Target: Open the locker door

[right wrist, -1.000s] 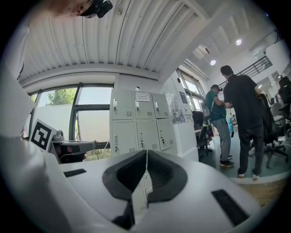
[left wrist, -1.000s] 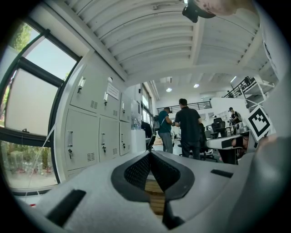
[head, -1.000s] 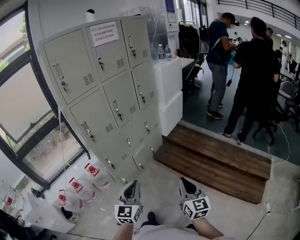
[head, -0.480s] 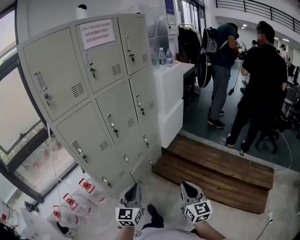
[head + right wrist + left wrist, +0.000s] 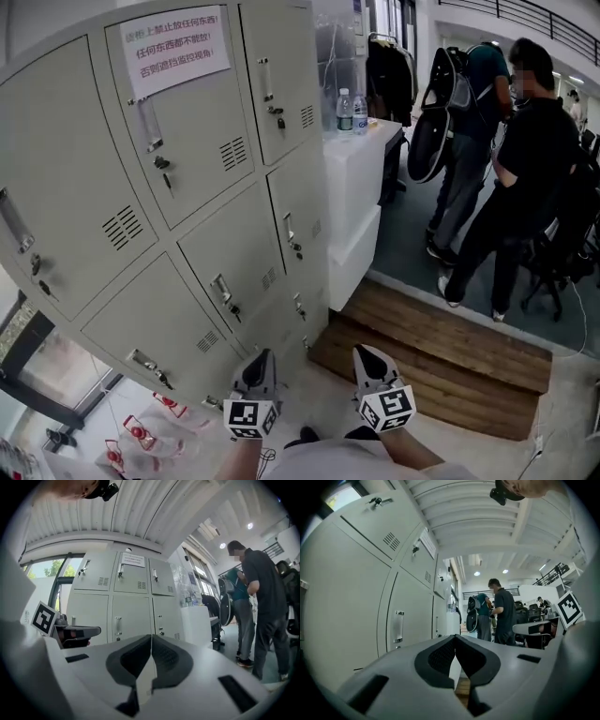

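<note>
While every door of the locker cabinet (image 5: 234, 253) is standing shut ahead, we are holding left gripper (image 5: 262, 358) and right gripper (image 5: 363, 352) low, jaws clenched empty; opening not yet begun.

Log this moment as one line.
stage: pre-contact | locker doors: shut | left gripper: shut, empty | right gripper: shut, empty
</note>
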